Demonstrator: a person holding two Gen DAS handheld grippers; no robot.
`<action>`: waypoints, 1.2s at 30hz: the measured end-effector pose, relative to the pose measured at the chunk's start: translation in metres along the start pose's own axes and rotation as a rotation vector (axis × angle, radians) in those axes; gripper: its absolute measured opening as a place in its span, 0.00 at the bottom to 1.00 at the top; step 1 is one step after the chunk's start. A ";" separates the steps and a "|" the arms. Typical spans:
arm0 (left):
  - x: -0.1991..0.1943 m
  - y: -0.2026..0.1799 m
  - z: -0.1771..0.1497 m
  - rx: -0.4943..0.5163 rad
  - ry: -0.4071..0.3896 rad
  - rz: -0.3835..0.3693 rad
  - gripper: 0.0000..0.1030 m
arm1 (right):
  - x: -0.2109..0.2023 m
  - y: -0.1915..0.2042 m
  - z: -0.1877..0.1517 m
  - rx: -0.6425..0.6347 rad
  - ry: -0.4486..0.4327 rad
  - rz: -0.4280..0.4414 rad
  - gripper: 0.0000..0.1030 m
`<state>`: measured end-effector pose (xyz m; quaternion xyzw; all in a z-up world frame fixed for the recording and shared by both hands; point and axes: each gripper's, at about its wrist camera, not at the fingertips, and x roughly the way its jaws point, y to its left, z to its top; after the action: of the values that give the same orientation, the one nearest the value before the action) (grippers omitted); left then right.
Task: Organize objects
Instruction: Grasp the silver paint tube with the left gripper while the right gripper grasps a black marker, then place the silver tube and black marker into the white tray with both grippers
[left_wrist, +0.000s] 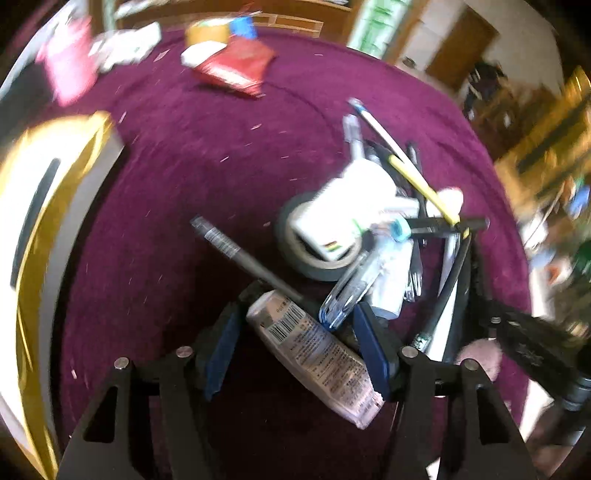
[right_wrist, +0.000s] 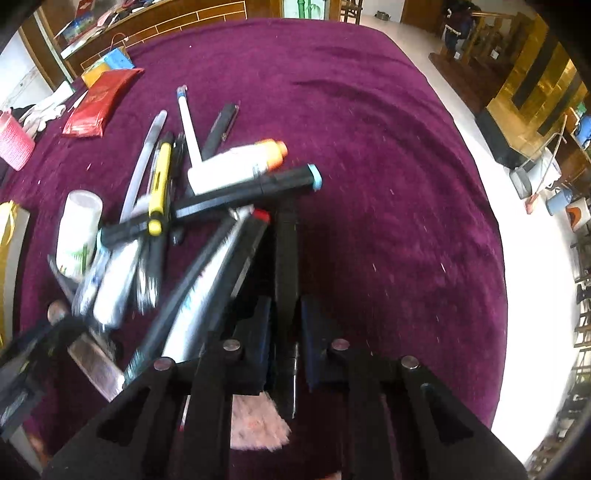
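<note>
On a purple cloth (left_wrist: 207, 155) lies a heap of pens, markers and tubes (left_wrist: 391, 206). My left gripper (left_wrist: 295, 343) is shut on a silvery tube with a barcode (left_wrist: 314, 350), held slanted between the blue pads. A grey pen (left_wrist: 236, 247) and a roll of tape (left_wrist: 314, 254) under a white bottle (left_wrist: 351, 210) lie just ahead. My right gripper (right_wrist: 284, 325) is shut on a black pen (right_wrist: 286, 258) that points forward. The heap (right_wrist: 173, 192) lies to its left, with a black marker with a blue end (right_wrist: 258, 188) and a white tube with an orange cap (right_wrist: 240, 166).
A gold and white box (left_wrist: 40, 229) stands left of the left gripper. A red packet (right_wrist: 99, 103), a pink cup (right_wrist: 14, 142) and white gloves (right_wrist: 48, 107) lie at the far left. The cloth's right edge (right_wrist: 491, 221) drops to a white floor with furniture.
</note>
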<state>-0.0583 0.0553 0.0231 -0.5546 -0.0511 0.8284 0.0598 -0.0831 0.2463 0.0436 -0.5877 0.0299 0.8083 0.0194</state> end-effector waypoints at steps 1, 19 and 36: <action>0.001 -0.010 -0.003 0.078 -0.013 0.025 0.50 | -0.002 -0.003 -0.003 0.006 0.006 0.003 0.12; -0.015 0.011 -0.040 0.214 0.017 0.060 0.61 | -0.007 -0.040 -0.010 0.057 -0.009 0.154 0.12; -0.040 0.065 -0.061 0.042 -0.042 -0.083 0.12 | -0.004 -0.033 0.006 0.082 -0.030 0.176 0.13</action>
<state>0.0108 -0.0137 0.0265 -0.5330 -0.0581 0.8376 0.1048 -0.0854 0.2794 0.0484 -0.5693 0.1144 0.8137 -0.0271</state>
